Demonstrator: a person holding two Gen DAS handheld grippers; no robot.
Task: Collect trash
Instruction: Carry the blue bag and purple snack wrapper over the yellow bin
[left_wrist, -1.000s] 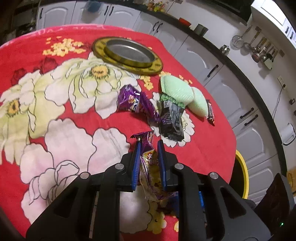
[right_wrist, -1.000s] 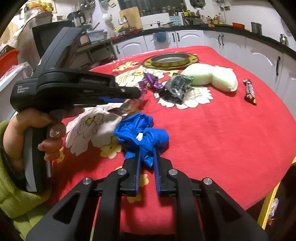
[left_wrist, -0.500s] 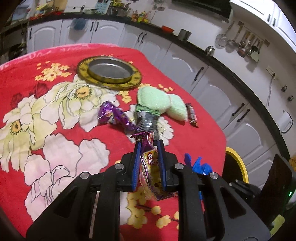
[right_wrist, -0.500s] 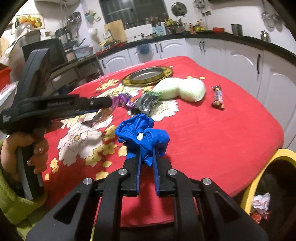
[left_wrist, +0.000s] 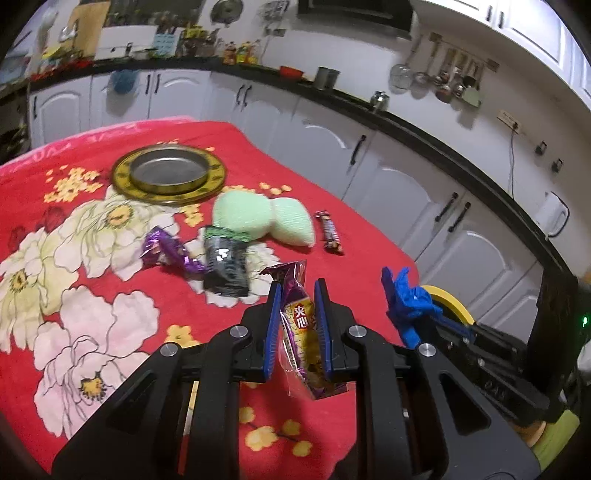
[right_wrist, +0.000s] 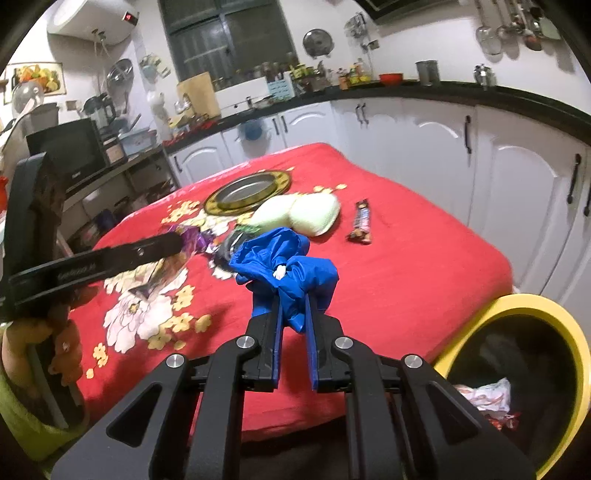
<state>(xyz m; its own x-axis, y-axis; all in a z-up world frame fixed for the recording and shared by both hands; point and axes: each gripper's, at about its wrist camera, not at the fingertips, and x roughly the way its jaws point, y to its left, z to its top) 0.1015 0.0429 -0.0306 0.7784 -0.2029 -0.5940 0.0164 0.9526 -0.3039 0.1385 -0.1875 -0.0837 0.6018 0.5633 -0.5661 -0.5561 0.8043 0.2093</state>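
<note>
Snack wrapper (left_wrist: 300, 328) pinched in left gripper (left_wrist: 297, 295) above red tablecloth (left_wrist: 110, 280); blue glove (right_wrist: 286, 269) clamped in right gripper (right_wrist: 293, 306). Only from right wrist: crumpled wrappers (right_wrist: 487, 397) inside yellow bin (right_wrist: 569, 332) beside table.

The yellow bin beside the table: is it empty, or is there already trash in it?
Not empty. Crumpled wrappers lie inside the yellow bin.

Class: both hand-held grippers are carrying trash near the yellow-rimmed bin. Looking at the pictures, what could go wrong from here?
1. The left hand-held gripper pinches the snack wrapper by a narrow strip; most hangs loose, so it may slip out.
2. The right hand-held gripper holds the blue glove over the red tablecloth, not the yellow-rimmed bin; released now, it would likely miss.
</note>
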